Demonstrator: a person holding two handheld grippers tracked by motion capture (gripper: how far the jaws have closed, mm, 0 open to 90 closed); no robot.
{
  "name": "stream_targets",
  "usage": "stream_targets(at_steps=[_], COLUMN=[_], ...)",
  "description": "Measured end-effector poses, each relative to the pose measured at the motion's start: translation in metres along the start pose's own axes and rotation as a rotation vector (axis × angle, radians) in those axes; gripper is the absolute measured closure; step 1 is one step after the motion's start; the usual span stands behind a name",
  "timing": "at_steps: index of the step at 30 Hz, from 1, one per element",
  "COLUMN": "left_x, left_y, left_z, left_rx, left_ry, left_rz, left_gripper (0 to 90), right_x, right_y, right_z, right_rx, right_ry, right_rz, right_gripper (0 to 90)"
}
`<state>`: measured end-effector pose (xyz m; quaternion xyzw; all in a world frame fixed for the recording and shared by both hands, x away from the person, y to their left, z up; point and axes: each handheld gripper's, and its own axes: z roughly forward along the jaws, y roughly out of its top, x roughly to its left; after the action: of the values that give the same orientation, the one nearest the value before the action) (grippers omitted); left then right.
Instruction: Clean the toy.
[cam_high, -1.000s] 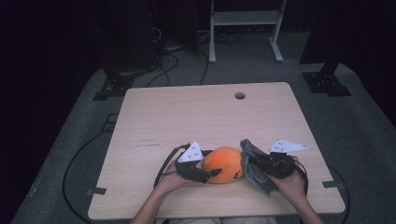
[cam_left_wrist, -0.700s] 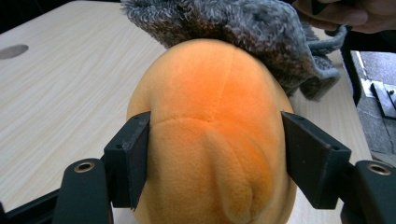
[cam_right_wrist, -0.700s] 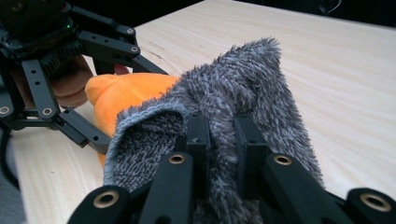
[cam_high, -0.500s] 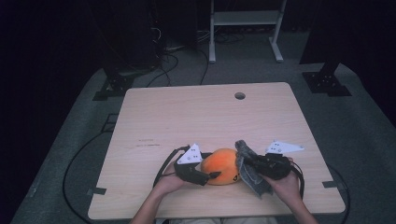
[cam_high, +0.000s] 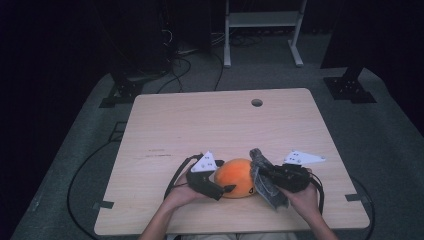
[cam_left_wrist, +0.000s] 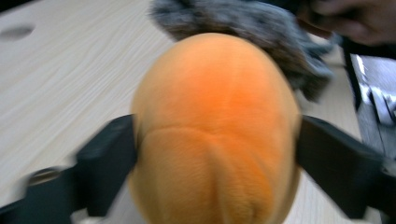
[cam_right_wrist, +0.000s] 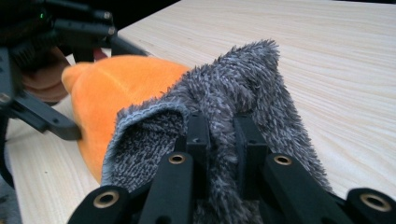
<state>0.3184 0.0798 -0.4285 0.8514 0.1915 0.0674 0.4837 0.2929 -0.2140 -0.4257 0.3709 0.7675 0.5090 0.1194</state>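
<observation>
Left gripper (cam_high: 220, 186) squeezes the orange plush ball (cam_high: 236, 177) at the table's (cam_high: 210, 125) six o'clock edge, jaws pressing both flanks. Right gripper (cam_high: 270, 176) pinches a grey fuzzy cloth (cam_high: 265, 180) against it at three o'clock. Risk: the soft ball squirts free, or the cloth slips out.

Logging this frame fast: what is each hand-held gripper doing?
Left hand-held gripper: shut on the orange plush.
Right hand-held gripper: shut on the grey cloth.
</observation>
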Motion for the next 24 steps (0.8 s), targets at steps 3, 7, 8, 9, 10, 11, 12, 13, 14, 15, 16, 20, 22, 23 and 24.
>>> stream_targets(at_steps=[3, 7, 8, 9, 10, 11, 12, 13, 14, 15, 16, 20, 22, 23, 24], left_x=[-0.003, -0.007, -0.008, -0.009, -0.009, -0.009, -0.009, -0.009, -0.008, -0.008, -0.008, -0.009, -0.01, -0.011, -0.011], left_y=[-0.002, 0.005, 0.007, 0.006, 0.005, 0.003, 0.003, 0.003, 0.002, 0.0, -0.002, -0.008, -0.01, -0.01, -0.011], left_z=[0.003, 0.002, 0.004, 0.008, 0.011, 0.012, 0.011, 0.01, 0.008, 0.006, 0.005, 0.002, 0.001, 0.001, 0.001], left_rx=[-0.02, -0.103, -0.103, -0.088, -0.075, -0.087, -0.089, -0.08, -0.08, -0.08, -0.079, -0.081, -0.074, -0.079, -0.08], left_ry=[0.006, 0.064, 0.075, 0.07, 0.055, 0.04, 0.031, 0.017, 0.009, 0.011, 0.013, 0.01, 0.003, -0.003, -0.008], left_rz=[0.039, 0.165, 0.197, 0.224, 0.241, 0.235, 0.224, 0.209, 0.202, 0.203, 0.207, 0.21, 0.227, 0.235, 0.242], left_gripper=[18.3, 34.1, 34.2, 34.0, 32.9, 30.6, 27.5, 22.6, 20.6, 21.7, 23.4, 25.3, 25.9, 26.3, 26.4], right_x=[0.0, 0.002, 0.003, 0.004, 0.005, 0.006, 0.006, 0.006, 0.006, 0.005, 0.003, -0.008, -0.011, -0.01, -0.007], right_y=[0.001, 0.007, 0.008, 0.01, 0.011, 0.01, 0.009, 0.007, 0.006, 0.005, 0.005, 0.0, 0.0, 0.002, 0.004], right_z=[0.0, -0.008, -0.011, -0.013, -0.013, -0.011, -0.009, -0.006, -0.004, -0.002, -0.002, 0.0, -0.004, -0.006, -0.008], right_rx=[-0.002, -0.039, -0.057, -0.07, -0.075, -0.07, -0.058, -0.043, -0.037, -0.032, -0.024, 0.038, 0.024, 0.001, -0.022], right_ry=[-0.003, -0.034, -0.038, -0.036, -0.035, -0.039, -0.038, -0.037, -0.031, -0.023, -0.022, -0.093, -0.084, -0.063, -0.039], right_rz=[0.005, -0.016, -0.022, -0.022, -0.026, -0.031, -0.037, -0.039, -0.039, -0.035, -0.025, 0.001, 0.022, 0.028, 0.024], right_gripper=[78.0, 78.1, 78.2, 78.1, 78.1, 78.1, 78.1, 78.1, 78.2, 78.1, 78.2, 78.2, 78.1, 78.1, 78.1])
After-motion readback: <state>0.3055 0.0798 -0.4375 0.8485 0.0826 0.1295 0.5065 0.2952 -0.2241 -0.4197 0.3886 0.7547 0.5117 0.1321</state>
